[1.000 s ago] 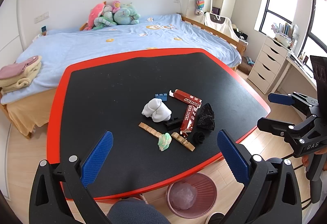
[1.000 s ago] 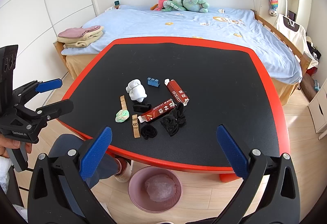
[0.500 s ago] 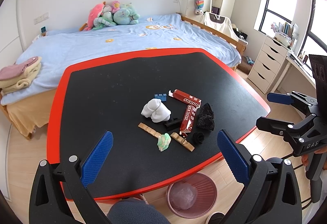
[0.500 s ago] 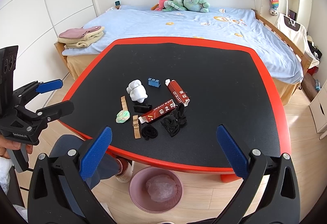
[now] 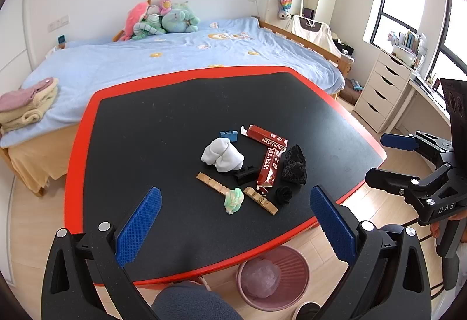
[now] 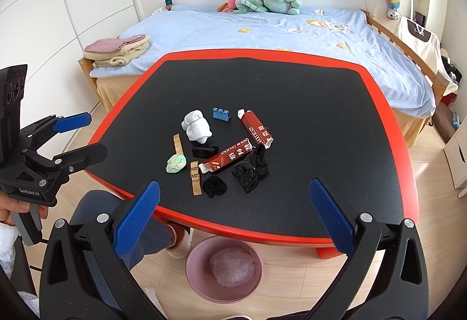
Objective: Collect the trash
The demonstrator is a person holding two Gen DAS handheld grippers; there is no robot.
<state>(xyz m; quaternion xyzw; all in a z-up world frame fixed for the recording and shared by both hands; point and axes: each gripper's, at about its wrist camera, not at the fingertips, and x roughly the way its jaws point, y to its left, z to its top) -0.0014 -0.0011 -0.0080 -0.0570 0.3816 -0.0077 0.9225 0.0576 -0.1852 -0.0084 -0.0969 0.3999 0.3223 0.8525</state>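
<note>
Right wrist view: two red cartons [image 6: 238, 152] are seen mid-table amid clutter, long axes slanted, ahead of both grippers. The right gripper [image 6: 230, 213] is held wide and empty, nearer; the left gripper [image 5: 235, 225] likewise. A pink bin [image 6: 201, 288] sits below the near edge.

Red cartons: we count two [image 6: 256, 127] [image 6: 226, 156]
Tan wooden strips: we count two [image 6: 177, 144] [image 6: 195, 178]
White wads: one [image 6: 197, 126]
Green wads: one [image 6: 176, 163]
Blue blocks: one [image 6: 221, 114]
Black clips: one [image 6: 204, 151]
Black cloth pieces: we count two [image 6: 214, 186] [image 6: 252, 168]
Pink bins: one [image 6: 198, 257]
</note>
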